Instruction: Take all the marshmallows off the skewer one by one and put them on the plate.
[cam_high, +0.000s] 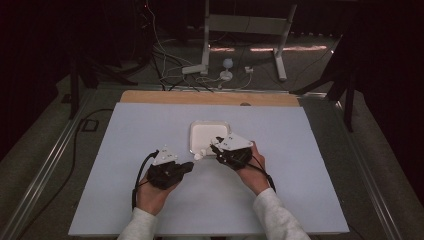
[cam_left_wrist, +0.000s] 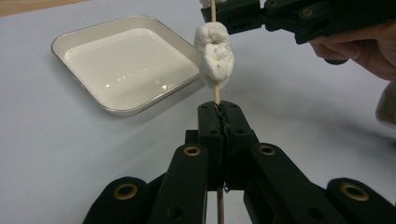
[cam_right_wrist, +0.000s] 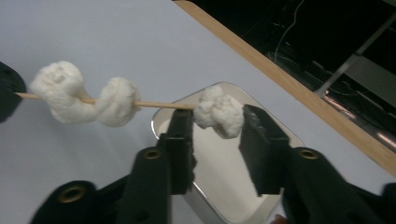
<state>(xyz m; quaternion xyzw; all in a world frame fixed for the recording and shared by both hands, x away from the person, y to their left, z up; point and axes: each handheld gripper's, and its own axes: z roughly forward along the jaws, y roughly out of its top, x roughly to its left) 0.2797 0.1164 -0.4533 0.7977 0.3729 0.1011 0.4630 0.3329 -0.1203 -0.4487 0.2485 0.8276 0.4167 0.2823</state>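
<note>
A thin wooden skewer (cam_left_wrist: 216, 95) is clamped in my left gripper (cam_left_wrist: 219, 109), which is shut on its lower end. Two white marshmallows (cam_left_wrist: 215, 60) are threaded on it, side by side (cam_right_wrist: 60, 95). A third marshmallow (cam_right_wrist: 218, 116) sits at the skewer's tip between the jaws of my right gripper (cam_right_wrist: 217, 114), which press on both its sides. In the high view the left gripper (cam_high: 190, 165) and right gripper (cam_high: 212, 145) meet just in front of the white square tray (cam_high: 192, 137). The tray (cam_left_wrist: 116, 111) holds nothing.
The tray stands mid-table on a pale blue-grey sheet (cam_high: 280, 200). A wooden table edge (cam_high: 210, 97) runs along the far side. Beyond it are cables and a white stand's legs (cam_high: 205, 65) on the floor.
</note>
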